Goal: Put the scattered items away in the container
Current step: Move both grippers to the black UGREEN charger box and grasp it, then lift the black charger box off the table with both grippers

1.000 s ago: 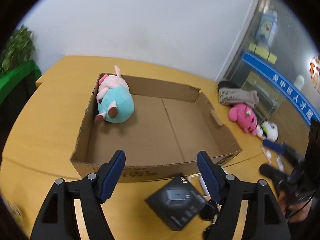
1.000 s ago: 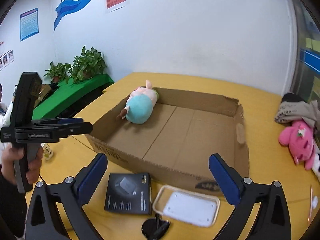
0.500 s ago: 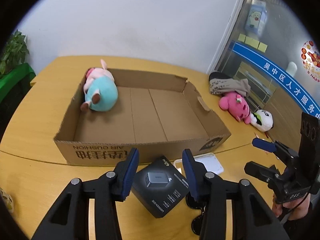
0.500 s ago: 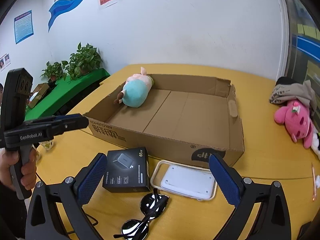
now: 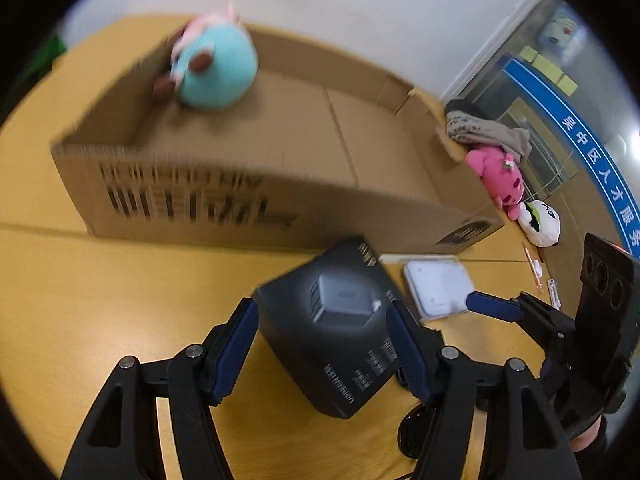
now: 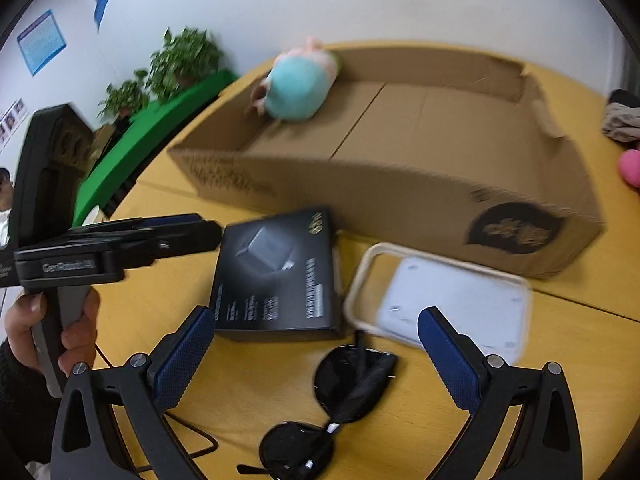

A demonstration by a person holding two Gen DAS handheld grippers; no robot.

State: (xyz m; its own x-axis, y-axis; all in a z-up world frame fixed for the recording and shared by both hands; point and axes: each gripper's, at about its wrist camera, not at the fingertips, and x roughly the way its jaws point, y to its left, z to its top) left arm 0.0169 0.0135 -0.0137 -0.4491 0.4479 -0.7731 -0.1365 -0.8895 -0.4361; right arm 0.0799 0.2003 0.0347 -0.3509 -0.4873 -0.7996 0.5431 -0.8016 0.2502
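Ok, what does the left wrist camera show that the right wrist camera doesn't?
Only the left wrist view shows the black-and-white plush and the whole pink plush. Only the right wrist view shows the sunglasses, the potted plants and the hand on the left tool. Both show the cardboard box, teal plush, black carton and white tray.

Even indoor light; motion blur smeared the cardboard box, and fisheye bending darkened every rim.
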